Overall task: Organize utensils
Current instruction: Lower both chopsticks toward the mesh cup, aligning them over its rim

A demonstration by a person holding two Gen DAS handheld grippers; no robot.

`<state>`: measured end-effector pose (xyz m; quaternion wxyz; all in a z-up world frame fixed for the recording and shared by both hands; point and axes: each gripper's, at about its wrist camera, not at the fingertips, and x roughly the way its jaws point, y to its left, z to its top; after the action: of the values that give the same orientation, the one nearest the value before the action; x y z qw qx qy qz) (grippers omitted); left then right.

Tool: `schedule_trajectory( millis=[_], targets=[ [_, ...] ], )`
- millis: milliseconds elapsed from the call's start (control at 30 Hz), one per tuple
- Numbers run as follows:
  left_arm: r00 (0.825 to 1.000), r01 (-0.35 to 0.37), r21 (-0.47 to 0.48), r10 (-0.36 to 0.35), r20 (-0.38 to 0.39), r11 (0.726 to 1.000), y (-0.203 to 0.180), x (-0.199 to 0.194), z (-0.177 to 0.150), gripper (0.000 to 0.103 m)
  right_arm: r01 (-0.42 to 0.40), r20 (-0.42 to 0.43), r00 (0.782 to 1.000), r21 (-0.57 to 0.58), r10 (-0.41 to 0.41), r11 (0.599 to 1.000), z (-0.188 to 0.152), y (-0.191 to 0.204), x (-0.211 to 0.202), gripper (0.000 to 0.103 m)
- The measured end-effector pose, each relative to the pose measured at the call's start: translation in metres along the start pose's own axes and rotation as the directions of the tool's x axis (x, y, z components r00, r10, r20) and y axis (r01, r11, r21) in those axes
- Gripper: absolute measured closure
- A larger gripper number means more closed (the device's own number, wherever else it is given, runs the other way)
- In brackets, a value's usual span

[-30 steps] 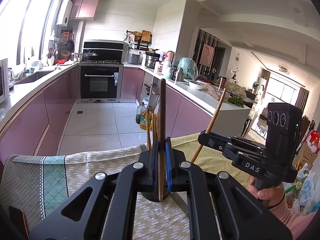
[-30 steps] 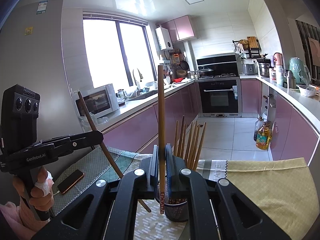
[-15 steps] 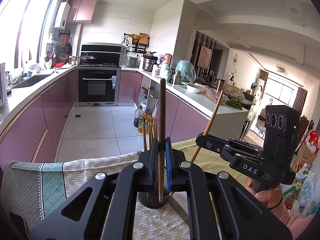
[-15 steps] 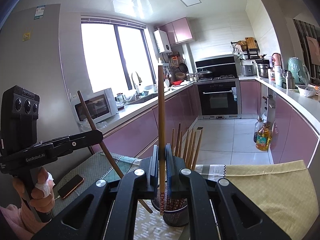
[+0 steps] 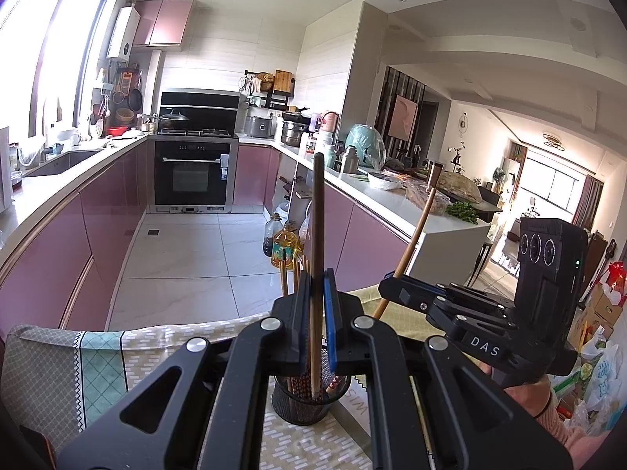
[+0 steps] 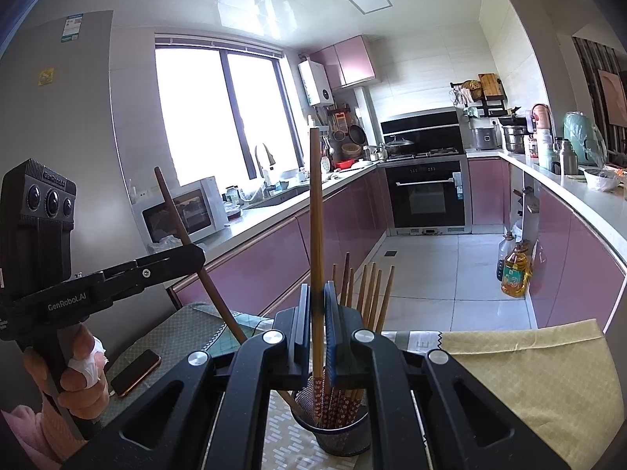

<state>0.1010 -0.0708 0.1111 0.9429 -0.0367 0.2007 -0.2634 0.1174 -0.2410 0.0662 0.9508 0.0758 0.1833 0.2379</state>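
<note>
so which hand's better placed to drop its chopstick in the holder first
Probably the right gripper: its chopstick stands upright, tip already inside the mesh holder. The left gripper holds its chopstick about as deep, so it's close.

Both tools are built of matte black plastic, with angular linkage arms pinned by round silver screws. Blue pads are fitted on the inner faces of the left tool (image 5: 316, 313) fingers. The right tool (image 5: 386, 288) is marked "DAS" in white; a black camera block with three round lenses and a small green light is mounted behind it. "GenRobot.AI" is printed on the left tool (image 6: 198, 252). Pink sleeves are worn, and a white bandage (image 6: 84, 366) is wrapped round one finger of the left hand (image 6: 74, 384).
</note>
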Motion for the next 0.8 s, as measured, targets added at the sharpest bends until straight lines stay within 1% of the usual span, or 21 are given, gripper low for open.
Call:
schedule_trajectory(
  millis=[800],
  targets=[
    [0.997, -0.018, 0.002, 0.018, -0.078, 1.0, 0.003, 0.026, -0.006, 0.096, 0.029, -0.057, 0.998, 0.02, -0.028, 0.999, -0.003, -0.005, 0.023, 0.097]
  ],
)
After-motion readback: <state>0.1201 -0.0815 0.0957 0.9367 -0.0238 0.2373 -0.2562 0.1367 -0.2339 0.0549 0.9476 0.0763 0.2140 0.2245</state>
